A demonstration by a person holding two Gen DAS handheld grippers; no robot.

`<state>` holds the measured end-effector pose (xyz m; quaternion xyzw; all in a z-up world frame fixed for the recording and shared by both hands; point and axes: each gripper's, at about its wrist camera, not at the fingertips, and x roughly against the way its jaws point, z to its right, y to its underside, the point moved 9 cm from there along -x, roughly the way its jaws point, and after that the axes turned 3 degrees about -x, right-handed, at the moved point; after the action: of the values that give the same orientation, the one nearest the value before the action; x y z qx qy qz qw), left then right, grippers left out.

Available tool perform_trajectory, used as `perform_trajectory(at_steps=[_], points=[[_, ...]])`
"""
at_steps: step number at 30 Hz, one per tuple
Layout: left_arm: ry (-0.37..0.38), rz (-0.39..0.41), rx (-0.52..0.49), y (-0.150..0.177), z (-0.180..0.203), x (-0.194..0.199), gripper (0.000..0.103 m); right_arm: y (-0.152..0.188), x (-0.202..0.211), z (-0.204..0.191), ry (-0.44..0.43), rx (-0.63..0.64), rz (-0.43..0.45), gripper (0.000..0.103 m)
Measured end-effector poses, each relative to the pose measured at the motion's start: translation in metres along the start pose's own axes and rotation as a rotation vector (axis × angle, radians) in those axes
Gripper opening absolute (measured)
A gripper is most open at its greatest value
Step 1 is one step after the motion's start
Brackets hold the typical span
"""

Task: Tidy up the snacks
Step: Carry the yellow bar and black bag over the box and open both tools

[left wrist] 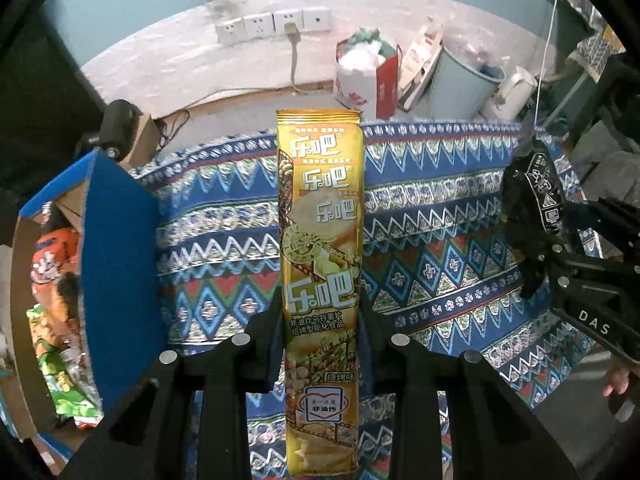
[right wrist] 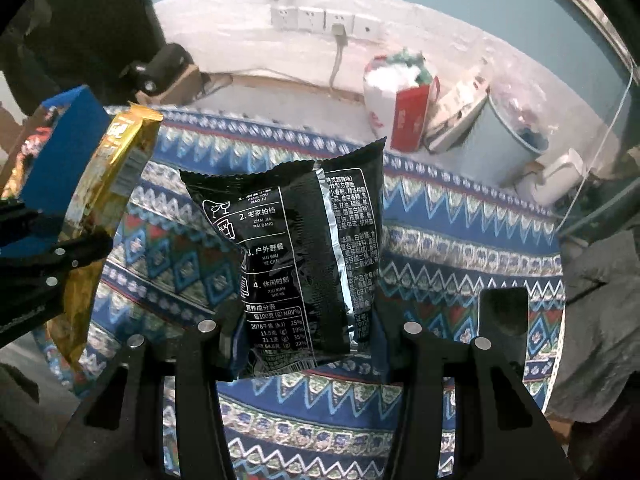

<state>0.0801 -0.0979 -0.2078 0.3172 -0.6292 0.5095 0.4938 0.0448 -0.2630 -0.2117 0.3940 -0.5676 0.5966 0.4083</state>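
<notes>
Yellow packet [left wrist: 322, 240] reads "乐吧"; black packet [right wrist: 304, 264] "宅家拍档".

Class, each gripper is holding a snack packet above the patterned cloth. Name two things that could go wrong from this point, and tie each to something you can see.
1. The left gripper pinches the tall yellow packet near its lower end, so the long free top may swing or slip.
2. The blue box already holds snacks; its raised flap could catch that packet going in.
</notes>
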Motion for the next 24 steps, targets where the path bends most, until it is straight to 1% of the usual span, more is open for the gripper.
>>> perform_trajectory(at_steps=[3, 11, 17, 24], points=[[-0.014, 0.032, -0.007, 0.001, -0.012, 0.016, 0.031, -0.01, 0.011, -0.01, -0.011, 0.014, 0.031, 0.047], [-0.037, 0.104, -0.02, -0.001, -0.03, 0.056, 0.031, -0.033, 0.042, -0.044, -0.053, 0.054, 0.098, 0.047], [-0.034, 0.149, 0.001, -0.001, -0.047, 0.081, 0.031, -0.05, 0.061, -0.069, -0.09, 0.083, 0.141, 0.047], [-0.045, 0.184, 0.045, 0.003, -0.081, 0.103, 0.031, -0.07, 0.073, -0.098, -0.131, 0.112, 0.171, 0.047]])
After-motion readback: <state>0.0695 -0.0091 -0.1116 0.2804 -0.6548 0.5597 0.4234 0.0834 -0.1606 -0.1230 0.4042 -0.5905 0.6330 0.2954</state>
